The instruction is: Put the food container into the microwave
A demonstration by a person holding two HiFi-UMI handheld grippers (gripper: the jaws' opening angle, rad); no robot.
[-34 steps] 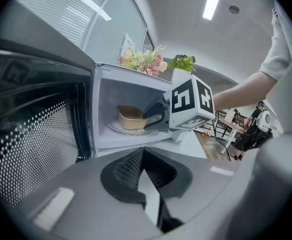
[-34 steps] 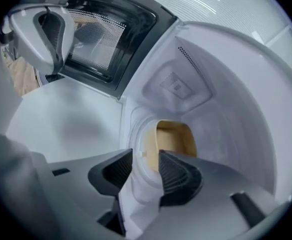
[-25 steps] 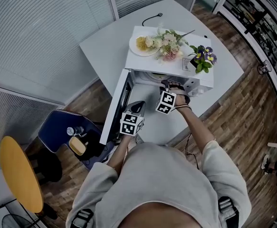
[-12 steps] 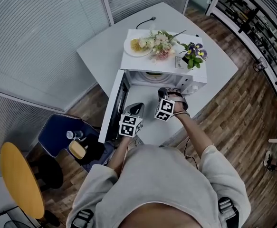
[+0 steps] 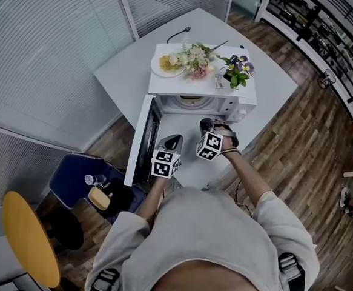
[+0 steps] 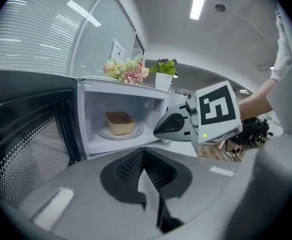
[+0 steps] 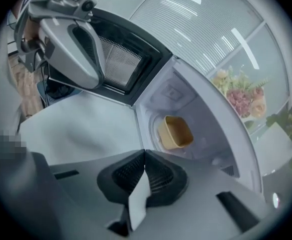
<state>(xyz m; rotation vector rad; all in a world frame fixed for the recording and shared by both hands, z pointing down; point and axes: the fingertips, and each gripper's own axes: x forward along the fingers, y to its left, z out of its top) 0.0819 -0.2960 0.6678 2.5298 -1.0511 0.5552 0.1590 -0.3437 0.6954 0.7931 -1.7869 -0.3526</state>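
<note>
fingers (image 6: 127, 170) pressed together, empty, on left gripper (image 6: 143, 151) and just-closed right gripper (image 7: 144, 154) — food container (image 6: 119, 122) inside microwave (image 5: 203, 86).

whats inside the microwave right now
A tan food container sits on the round plate inside the open microwave. Nothing else shows there. The container's walls hide what, if anything, lies in it.
</note>
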